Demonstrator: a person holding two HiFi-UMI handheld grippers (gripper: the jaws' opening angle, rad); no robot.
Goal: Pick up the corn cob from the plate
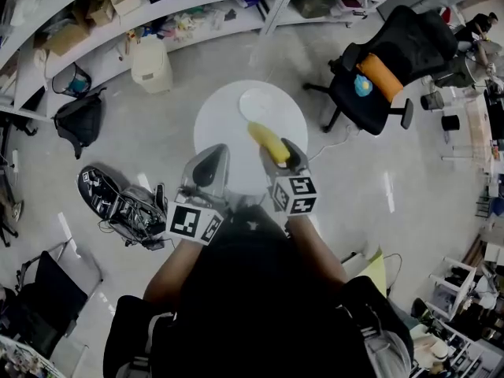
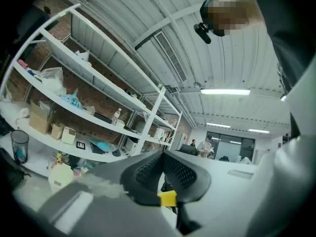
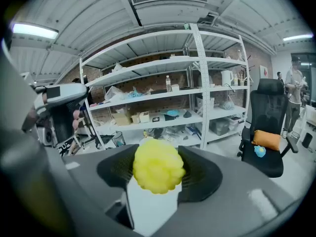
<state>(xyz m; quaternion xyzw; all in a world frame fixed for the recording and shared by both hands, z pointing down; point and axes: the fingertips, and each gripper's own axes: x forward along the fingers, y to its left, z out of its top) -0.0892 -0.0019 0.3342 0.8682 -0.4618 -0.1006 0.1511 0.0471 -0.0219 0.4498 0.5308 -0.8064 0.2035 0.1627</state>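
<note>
Gripping the corn cob (image 1: 264,138) by one end in the closed right tongs (image 1: 282,154), we are holding it off the plate (image 1: 260,101). We are aiming for steady pressure and a level cob; the left tongs (image 1: 206,172) are shut, empty.

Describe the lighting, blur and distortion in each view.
Head view: the fisheye lens bends the shelves into arcs, and the light is flat and even. Left gripper view: the ceiling light strip glares, the near jaws are soft, and the edges are dark. Right gripper view: the corners are vignetted, the corn cob fills the centre close up and slightly blurred, and the background is bowed but clearer.
</note>
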